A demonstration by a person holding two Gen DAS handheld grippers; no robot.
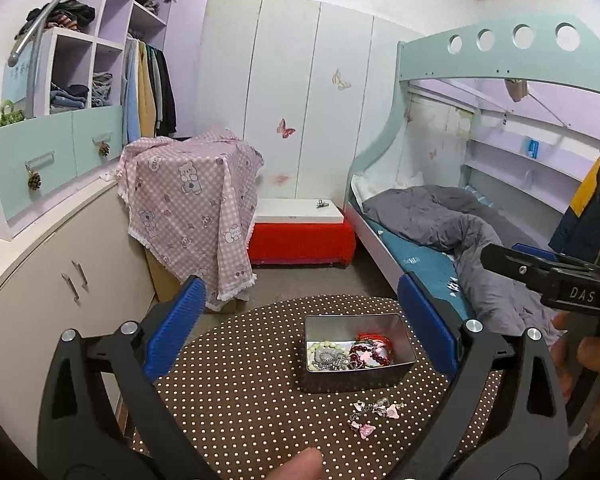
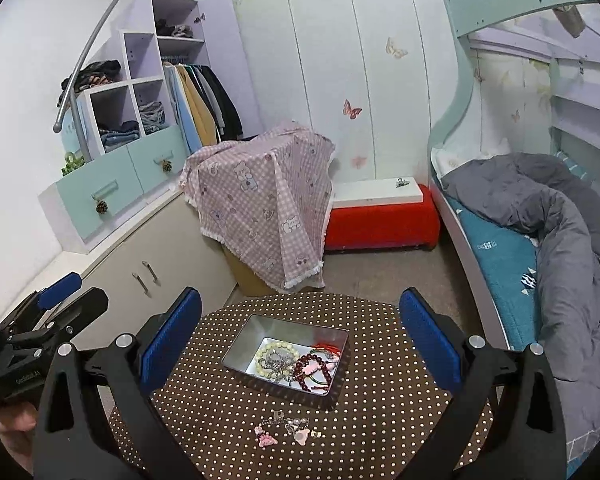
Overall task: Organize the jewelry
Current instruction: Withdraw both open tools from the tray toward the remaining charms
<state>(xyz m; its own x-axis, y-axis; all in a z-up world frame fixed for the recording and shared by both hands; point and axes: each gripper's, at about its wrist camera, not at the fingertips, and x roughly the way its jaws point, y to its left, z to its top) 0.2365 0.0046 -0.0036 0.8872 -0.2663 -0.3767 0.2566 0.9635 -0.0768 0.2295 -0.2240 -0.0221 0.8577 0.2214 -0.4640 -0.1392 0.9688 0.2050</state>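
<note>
A metal tin [image 1: 400, 369] [image 2: 236, 346] sits on a round brown polka-dot table [image 1: 240, 392] [image 2: 380, 400]. It holds several bracelets and chains: pale beads [image 2: 272, 350], a silver chain [image 2: 278, 366], dark red beads [image 2: 312, 364]. A loose charm bracelet with pink pieces [image 1: 374, 414] [image 2: 288, 430] lies on the table in front of the tin. My left gripper [image 1: 300, 332] is open and empty above the table. My right gripper [image 2: 300, 338] is open and empty above the table; it also shows at the right edge of the left wrist view [image 1: 540, 276].
A cabinet [image 2: 140, 248] stands left of the table, a box under a pink bear cloth [image 2: 268, 196] behind it, a red bench [image 2: 380, 216] at the far wall, and a bunk bed with a grey quilt [image 2: 540, 208] on the right.
</note>
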